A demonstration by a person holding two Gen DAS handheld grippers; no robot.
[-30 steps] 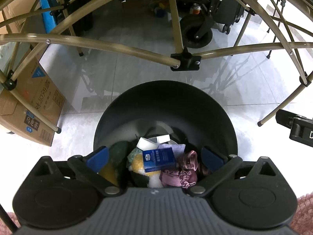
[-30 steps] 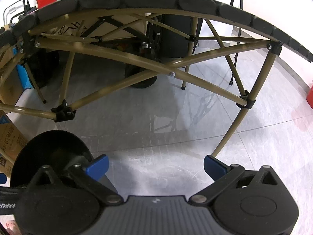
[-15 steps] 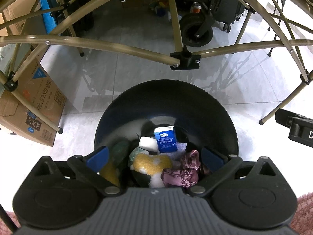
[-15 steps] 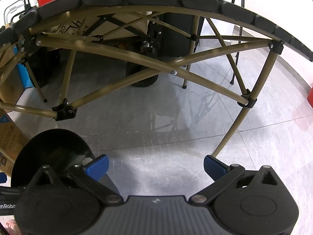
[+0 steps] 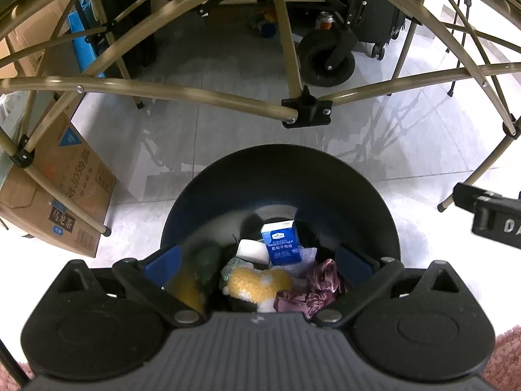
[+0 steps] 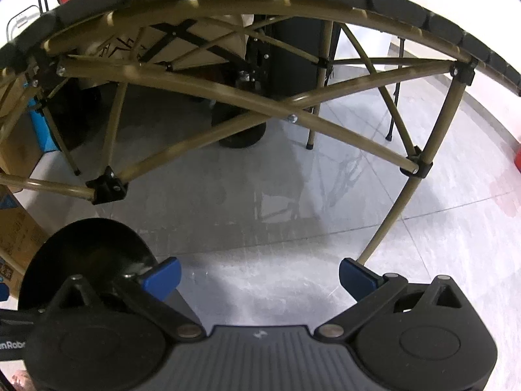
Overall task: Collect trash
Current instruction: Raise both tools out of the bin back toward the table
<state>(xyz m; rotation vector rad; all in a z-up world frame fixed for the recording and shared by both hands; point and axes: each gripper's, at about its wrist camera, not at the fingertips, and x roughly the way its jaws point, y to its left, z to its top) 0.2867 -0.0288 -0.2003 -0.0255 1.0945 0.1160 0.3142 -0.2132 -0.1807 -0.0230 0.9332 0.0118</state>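
Trash is sitting in the bin, which is on the floor right under your left gripper. I can make out a blue carton standing near the far side of the pile, a white block just beside it, something yellow in the middle and a crumpled purple wrapper toward the right. A green-and-yellow thing leans on the left wall, hard to say what it is.

Your left jaws are wide apart with nothing between them, hanging over the bin mouth. Your right gripper is the same deal: jaws spread, nothing held, pointed at bare floor beside the bin, which shows up at its lower left.

Progress-wise I'd guess you're well along, since several pieces are already in. No loose trash shows on the floor in either view. Under the table frame there's a wheel, a can and a cardboard box off to the left, but I can't tell if any of that counts. What's on the table top isn't visible enough to judge what's left.
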